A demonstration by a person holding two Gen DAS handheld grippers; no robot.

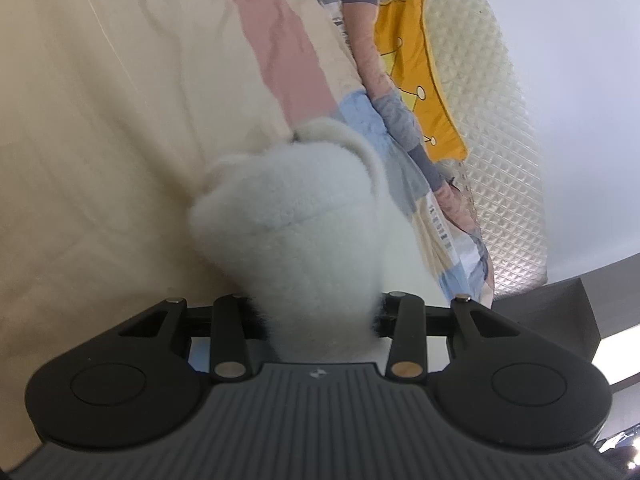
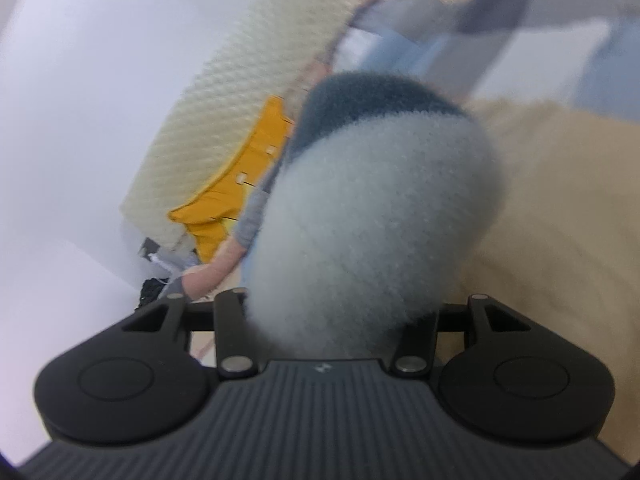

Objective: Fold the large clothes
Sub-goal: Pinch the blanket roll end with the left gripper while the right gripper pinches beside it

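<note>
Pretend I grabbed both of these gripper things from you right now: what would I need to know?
Left gripper: closed on a bunch of the white fleece garment, held above the bed cover.
Right gripper: closed on another bunch of the same fleece, which has a dark teal band on this side.
Yellow cushion leans on the quilted headboard beyond.
Done: both ends gripped.
Left: no fold shows yet; probably spread it flat on the bed, then fold. The fingertips are hidden in the fleece.
</note>
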